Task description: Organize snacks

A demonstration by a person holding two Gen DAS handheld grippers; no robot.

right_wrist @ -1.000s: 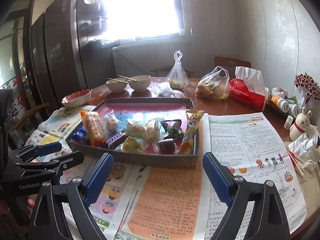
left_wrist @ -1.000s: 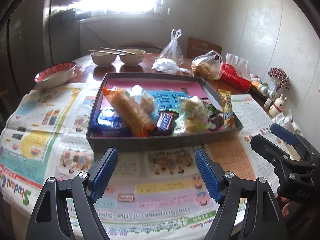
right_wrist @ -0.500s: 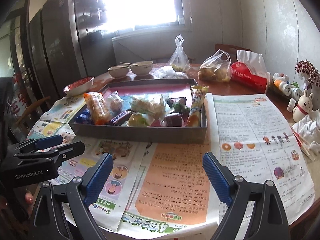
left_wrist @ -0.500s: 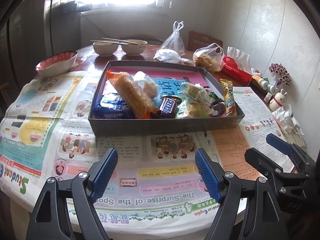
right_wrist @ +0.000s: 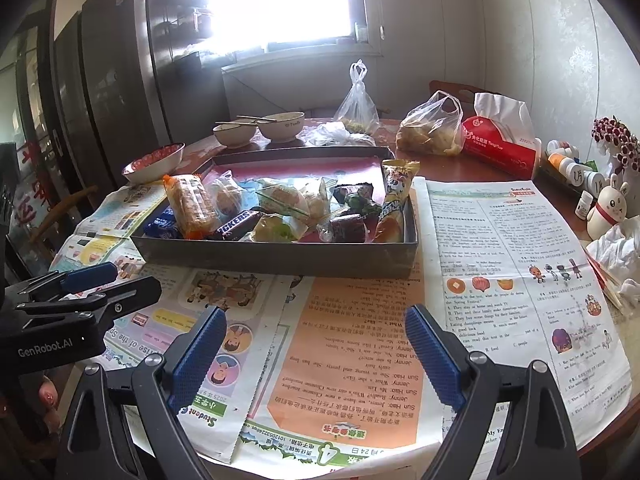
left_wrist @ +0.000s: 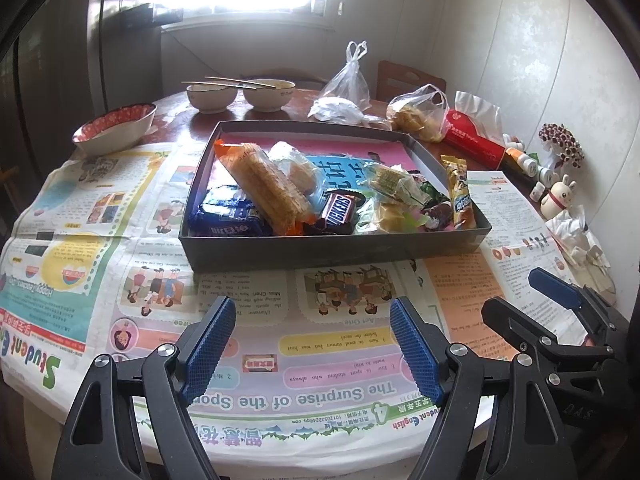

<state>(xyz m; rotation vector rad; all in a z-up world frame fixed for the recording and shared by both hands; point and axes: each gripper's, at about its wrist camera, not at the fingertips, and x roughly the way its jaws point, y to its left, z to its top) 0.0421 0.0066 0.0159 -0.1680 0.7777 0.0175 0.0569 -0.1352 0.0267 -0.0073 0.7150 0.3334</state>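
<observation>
A dark shallow box (left_wrist: 320,254) (right_wrist: 276,258) sits mid-table on newspapers, piled with snacks: an orange cracker pack (left_wrist: 266,186) (right_wrist: 190,202), a blue biscuit pack (left_wrist: 228,218), a Snickers bar (left_wrist: 339,209) (right_wrist: 238,224), clear-wrapped pastries (left_wrist: 390,184) and a yellow wafer stick (left_wrist: 458,190) (right_wrist: 394,200) leaning on the right wall. My left gripper (left_wrist: 312,336) hovers open over the newspaper in front of the box, empty. My right gripper (right_wrist: 316,344) is open too, empty, near the table's front edge to the right.
Newspapers (left_wrist: 100,248) cover the near table. Behind the box stand two bowls with chopsticks (left_wrist: 240,94), a red-rimmed bowl (left_wrist: 114,128), plastic bags (left_wrist: 418,114) and a red tissue pack (right_wrist: 500,148). Small bottles, a rabbit figure (right_wrist: 608,208) and crumpled tissues line the right edge.
Both views tilted a little further down across the frames, so the box and the table show higher in the pictures. The jaws stayed as wide as before.
</observation>
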